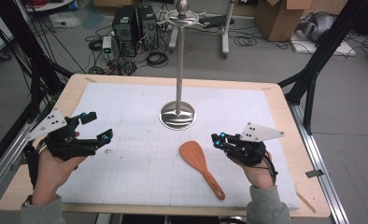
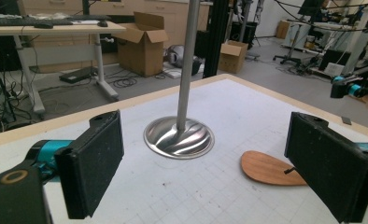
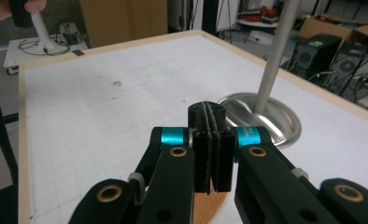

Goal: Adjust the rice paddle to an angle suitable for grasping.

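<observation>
My right tool [image 1: 218,138] is pressed together empty just beside the spatula [image 1: 201,168] lying on the surface [image 1: 126,116], left tool [image 1: 98,127] spread, so nothing is grasped yet.

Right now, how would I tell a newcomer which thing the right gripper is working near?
Start at the tall metal stand on the white mat. Just in front of its round base, toward the person, lies a wooden spatula, beside the shut right gripper. It is the one flat, orange-brown thing there, with a rounded blade and a slim handle.
</observation>
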Demonstrator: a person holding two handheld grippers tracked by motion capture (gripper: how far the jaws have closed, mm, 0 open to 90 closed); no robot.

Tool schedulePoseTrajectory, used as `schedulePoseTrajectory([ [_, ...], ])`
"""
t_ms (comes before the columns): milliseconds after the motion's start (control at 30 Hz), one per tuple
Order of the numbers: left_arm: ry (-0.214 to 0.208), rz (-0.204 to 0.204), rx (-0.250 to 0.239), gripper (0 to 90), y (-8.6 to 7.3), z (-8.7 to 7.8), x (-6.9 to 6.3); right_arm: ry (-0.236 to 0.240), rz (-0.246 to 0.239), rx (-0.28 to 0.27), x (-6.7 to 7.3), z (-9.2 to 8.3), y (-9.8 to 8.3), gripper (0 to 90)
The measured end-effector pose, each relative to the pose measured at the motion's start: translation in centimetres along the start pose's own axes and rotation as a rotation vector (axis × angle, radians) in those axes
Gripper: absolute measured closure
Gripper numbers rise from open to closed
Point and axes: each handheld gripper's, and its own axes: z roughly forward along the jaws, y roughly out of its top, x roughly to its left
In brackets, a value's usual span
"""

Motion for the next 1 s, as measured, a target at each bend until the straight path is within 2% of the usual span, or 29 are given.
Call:
schedulePoseTrajectory([
  [167, 0.001, 0.0, 0.001, 12.2, 0.0, 0.0, 0.1, 0.02, 0.021, 0.034, 0.7, 0.7, -0.7, 89.0],
  [367, -0.003, -0.003, 0.002, 12.3, -0.1, 0.1, 0.1, 0.04, 0.015, 0.054, 1.8, 1.4, -1.4, 89.0],
  [433, -0.005, -0.005, 0.001, 12.3, 0.0, 0.1, 0.1, 0.043, 0.015, 0.058, 1.9, 1.5, -1.6, 89.0],
  [733, 0.005, -0.007, -0.009, 12.2, 0.1, -0.4, 0.5, 0.079, 0.027, 0.139, 2.5, 2.3, -3.6, 89.0],
  [1000, 0.0, -0.009, -0.013, 12.3, 0.2, -0.4, 0.4, 0.082, 0.042, 0.182, 2.7, 3.1, -5.0, 89.0],
])
